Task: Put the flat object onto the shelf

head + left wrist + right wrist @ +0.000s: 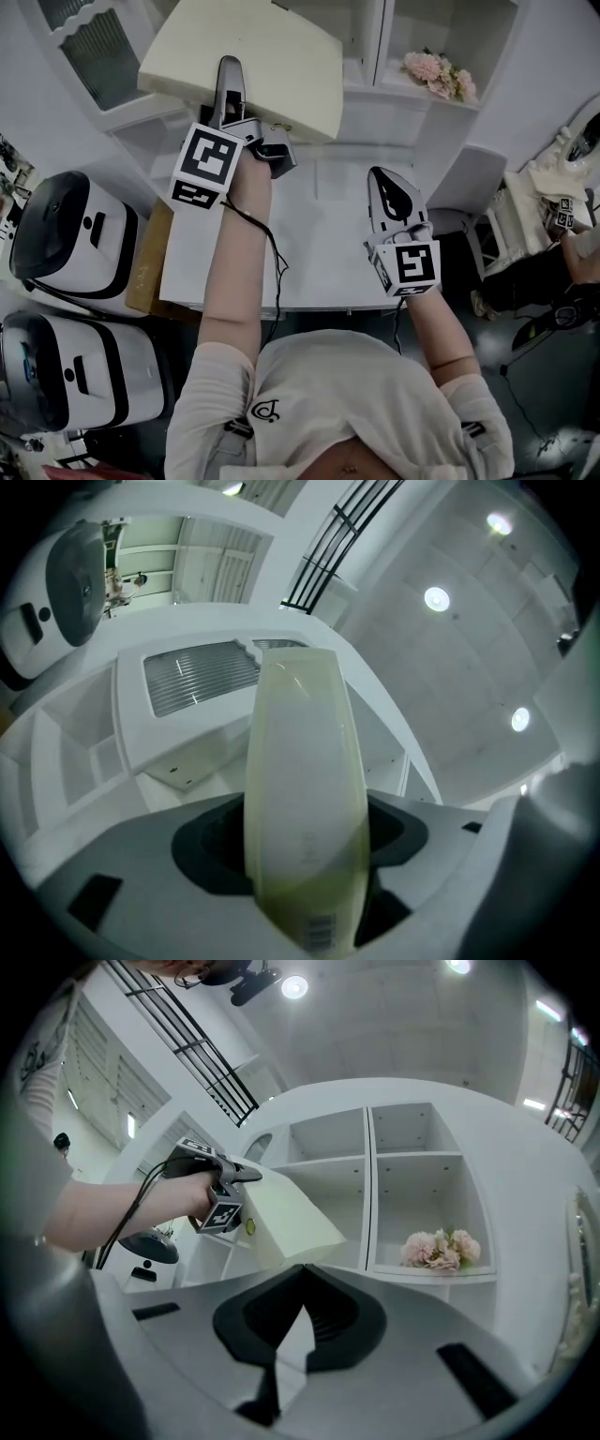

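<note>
- Currently mid-task: the flat object [253, 56] (cream panel, barcode at its near edge) is picked up but not yet on the shelf [361, 47].
- Left gripper [230, 75] is clamped on the panel's near edge. Its own view shows the panel running edge-on straight out between the jaws, pads pressing on both faces.
- The panel is in the air, tilted, in front of the left part of the shelf unit. In the right gripper view it overlaps the left-hand compartments and rests on no board.
- Right gripper [380, 173] has its jaws pressed together with nothing between them. It hovers over the white table [328, 244], well apart from the panel, and is idle as far as I can judge.
- Flowers [439, 73] sit in a right-hand compartment; the compartments to their left look empty.
- Done: grasp and lift.
- Left: bring the panel level, slide it into a compartment, let go, back out.
- I cannot tell which compartment is the target.
- Risk, my guess: a one-edge grip on a wide panel means the far end may sag or clip a divider on entry.
</note>
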The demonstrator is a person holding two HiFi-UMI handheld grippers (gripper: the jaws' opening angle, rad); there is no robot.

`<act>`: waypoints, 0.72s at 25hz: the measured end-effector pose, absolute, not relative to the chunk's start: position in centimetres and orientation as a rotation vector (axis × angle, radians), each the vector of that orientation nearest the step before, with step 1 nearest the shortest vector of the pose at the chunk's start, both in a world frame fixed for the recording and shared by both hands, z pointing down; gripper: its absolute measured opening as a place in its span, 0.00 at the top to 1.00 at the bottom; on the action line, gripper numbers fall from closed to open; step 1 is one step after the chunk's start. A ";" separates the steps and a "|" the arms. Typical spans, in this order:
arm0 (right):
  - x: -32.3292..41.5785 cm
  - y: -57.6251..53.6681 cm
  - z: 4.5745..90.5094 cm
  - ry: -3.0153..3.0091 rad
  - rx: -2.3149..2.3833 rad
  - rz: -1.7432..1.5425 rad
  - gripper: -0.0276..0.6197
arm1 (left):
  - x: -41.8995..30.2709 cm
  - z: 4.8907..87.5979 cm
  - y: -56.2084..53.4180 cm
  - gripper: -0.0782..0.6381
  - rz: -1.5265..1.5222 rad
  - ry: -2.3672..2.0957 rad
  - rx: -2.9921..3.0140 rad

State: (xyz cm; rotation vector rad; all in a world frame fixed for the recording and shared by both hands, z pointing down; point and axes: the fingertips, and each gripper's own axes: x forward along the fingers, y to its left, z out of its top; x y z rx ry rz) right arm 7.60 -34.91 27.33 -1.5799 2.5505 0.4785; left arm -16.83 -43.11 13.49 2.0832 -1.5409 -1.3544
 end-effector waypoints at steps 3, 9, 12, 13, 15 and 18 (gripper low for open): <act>7.2 -35.1 27.3 2.556 -1.577 0.484 0.95 | -17.9 14.0 -44.1 0.43 -1.380 -1.511 2.008; 6.2 -35.6 27.8 2.565 -1.571 0.475 0.95 | -19.6 15.0 -46.4 0.44 -1.440 -1.466 1.852; 5.9 -35.6 28.0 2.571 -1.575 0.477 0.95 | -19.6 16.1 -47.8 0.44 -1.455 -1.422 1.752; 5.9 -35.7 28.0 2.570 -1.579 0.477 0.95 | -19.5 16.4 -48.3 0.44 -1.460 -1.407 1.726; 6.1 -35.9 28.1 2.568 -1.589 0.475 0.95 | -19.2 17.0 -49.2 0.44 -1.470 -1.379 1.694; 6.4 -36.2 28.6 2.567 -1.608 0.463 0.95 | -19.2 17.5 -49.9 0.44 -1.495 -1.357 1.667</act>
